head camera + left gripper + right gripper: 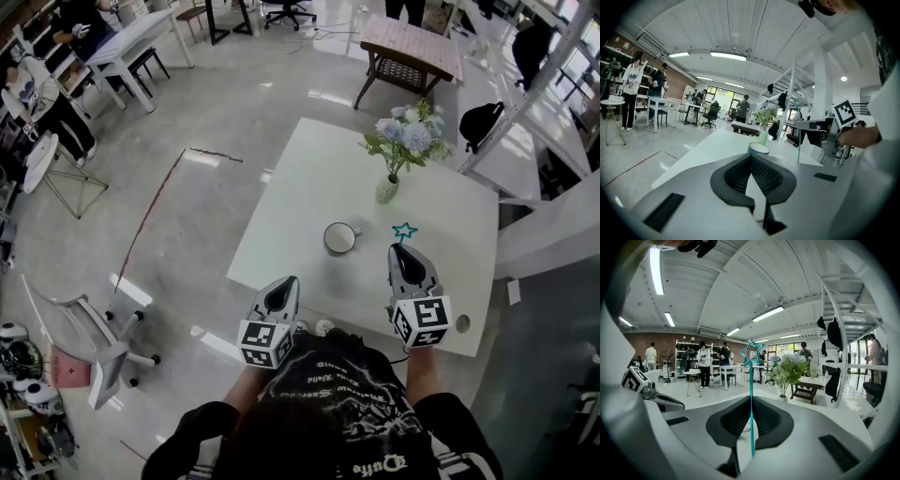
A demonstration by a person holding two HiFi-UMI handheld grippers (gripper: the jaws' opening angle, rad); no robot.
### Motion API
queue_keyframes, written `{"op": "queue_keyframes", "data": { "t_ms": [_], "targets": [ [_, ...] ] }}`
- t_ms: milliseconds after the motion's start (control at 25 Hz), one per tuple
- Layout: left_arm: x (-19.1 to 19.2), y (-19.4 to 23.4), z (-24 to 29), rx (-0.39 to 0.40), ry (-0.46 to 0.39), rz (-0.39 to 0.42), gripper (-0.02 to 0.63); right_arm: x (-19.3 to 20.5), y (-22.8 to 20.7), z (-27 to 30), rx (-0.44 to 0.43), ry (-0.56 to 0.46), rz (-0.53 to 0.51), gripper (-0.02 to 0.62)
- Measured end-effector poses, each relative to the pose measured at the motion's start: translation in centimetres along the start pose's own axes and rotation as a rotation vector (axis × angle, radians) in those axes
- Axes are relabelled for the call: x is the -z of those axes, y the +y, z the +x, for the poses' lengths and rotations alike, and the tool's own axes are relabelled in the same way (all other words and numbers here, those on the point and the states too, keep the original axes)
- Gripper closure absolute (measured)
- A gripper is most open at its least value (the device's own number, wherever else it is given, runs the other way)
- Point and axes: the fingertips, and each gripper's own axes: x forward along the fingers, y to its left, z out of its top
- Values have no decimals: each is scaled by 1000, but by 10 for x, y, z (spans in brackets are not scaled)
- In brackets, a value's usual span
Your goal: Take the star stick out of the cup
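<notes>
A teal star stick [404,230] stands upright in my right gripper [405,248], which is shut on its thin shaft [751,420]; the star [751,352] rises above the jaw tips. The stick is outside the white cup [340,237], which sits on the white table [300,197] to the left of my right gripper. My left gripper [285,282] hovers near the table's front edge, below and left of the cup, shut with nothing between its jaws. From the left gripper view the cup [758,148] lies just ahead, and the stick [798,136] stands to its right.
A glass vase of blue and white flowers [403,141] stands behind the cup. A round hole [461,323] is in the table's near right corner. A white chair [89,342] is on the floor to the left. People stand at desks [656,101] in the background.
</notes>
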Motion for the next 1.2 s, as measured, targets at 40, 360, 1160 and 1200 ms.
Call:
{"op": "queue_keyframes", "data": {
  "t_ms": [40, 360, 1160, 1200],
  "targets": [
    [0, -2, 1, 5, 0, 2, 586, 5, -1, -3, 3, 6, 9, 572],
    [-3, -14, 4, 22, -8, 32, 586, 37, -3, -23, 19, 41, 63, 571],
    [-2, -12, 5, -17, -5, 23, 586, 68, 0, -29, -6, 97, 96, 572],
    [-2, -12, 5, -18, -6, 22, 586, 69, -1, -30, -5, 97, 96, 572]
  ]
}}
